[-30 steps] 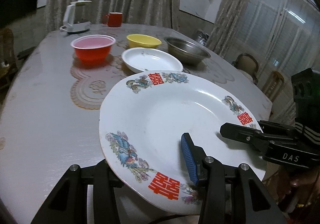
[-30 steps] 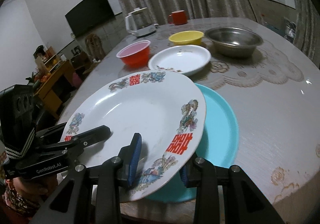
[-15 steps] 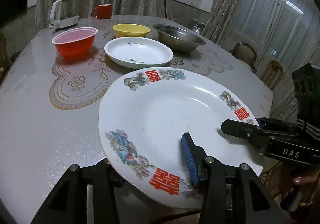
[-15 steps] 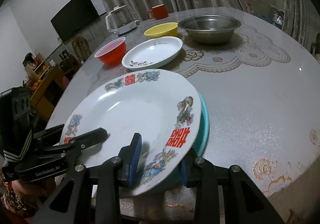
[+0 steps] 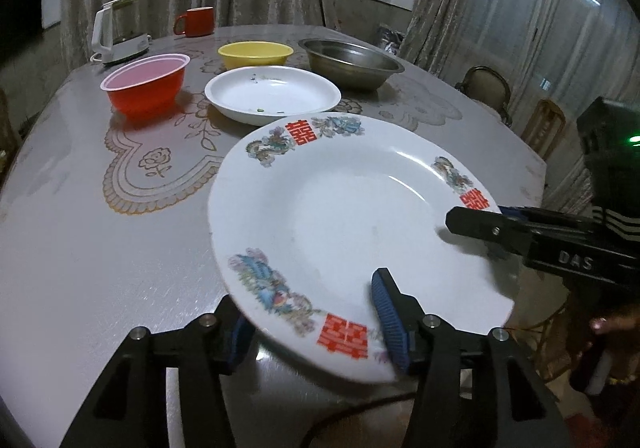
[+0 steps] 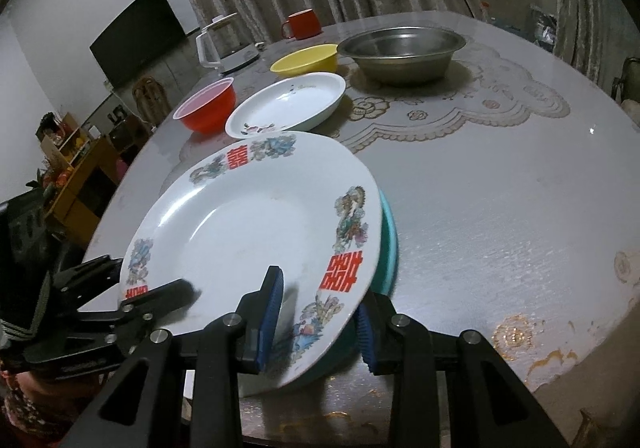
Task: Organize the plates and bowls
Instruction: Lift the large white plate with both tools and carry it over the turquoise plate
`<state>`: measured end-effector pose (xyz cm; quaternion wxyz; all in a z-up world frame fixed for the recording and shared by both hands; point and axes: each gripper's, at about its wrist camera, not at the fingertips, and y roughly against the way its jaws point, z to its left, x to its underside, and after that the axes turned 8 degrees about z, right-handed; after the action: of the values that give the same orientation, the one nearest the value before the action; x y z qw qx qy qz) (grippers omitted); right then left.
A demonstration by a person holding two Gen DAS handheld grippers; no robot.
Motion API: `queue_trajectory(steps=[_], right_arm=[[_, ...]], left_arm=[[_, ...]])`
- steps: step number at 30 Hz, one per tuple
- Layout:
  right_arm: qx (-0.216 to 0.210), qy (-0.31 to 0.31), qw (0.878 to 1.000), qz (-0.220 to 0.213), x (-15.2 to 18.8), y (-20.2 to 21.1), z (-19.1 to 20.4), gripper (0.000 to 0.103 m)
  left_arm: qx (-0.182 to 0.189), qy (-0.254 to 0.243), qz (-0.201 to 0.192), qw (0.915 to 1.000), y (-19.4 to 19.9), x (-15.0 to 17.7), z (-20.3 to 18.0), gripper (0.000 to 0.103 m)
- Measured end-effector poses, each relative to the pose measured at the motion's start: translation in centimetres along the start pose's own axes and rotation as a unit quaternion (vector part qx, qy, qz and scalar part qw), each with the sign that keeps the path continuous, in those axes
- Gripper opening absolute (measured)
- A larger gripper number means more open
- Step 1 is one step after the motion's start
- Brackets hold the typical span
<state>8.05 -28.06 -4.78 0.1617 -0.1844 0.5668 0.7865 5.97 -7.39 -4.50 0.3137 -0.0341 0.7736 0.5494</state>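
The decorated plate now covers nearly all of the teal plate at the near edge of the surface, where a second ago much teal showed, so stacking looks almost done. Our left gripper jaws are opening around the rim; our right gripper jaws stay clamped on it. It's white, with red characters and birds.
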Motion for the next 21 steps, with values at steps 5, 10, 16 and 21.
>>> queue_trajectory(steps=[5,10,16,21], right_arm=[[0.004,-0.006,1.0,-0.005,0.1,0.3,-0.4,0.033],[0.004,-0.013,1.0,-0.012,0.0,0.8,-0.6,0.034],[-0.003,-0.021,1.0,-0.016,0.1,1.2,-0.9,0.034],[0.007,-0.012,1.0,-0.017,0.2,1.3,-0.7,0.033]], left_arm=[[0.019,0.02,-0.003,0.9996,1.2,0.4,0.8,0.054],[0.005,0.028,-0.007,0.9996,2.1,0.9,1.6,0.052],[0.007,0.043,-0.017,0.9989,2.0,0.7,2.3,0.034],[-0.002,0.036,-0.015,0.9992,1.5,0.3,2.0,0.033]])
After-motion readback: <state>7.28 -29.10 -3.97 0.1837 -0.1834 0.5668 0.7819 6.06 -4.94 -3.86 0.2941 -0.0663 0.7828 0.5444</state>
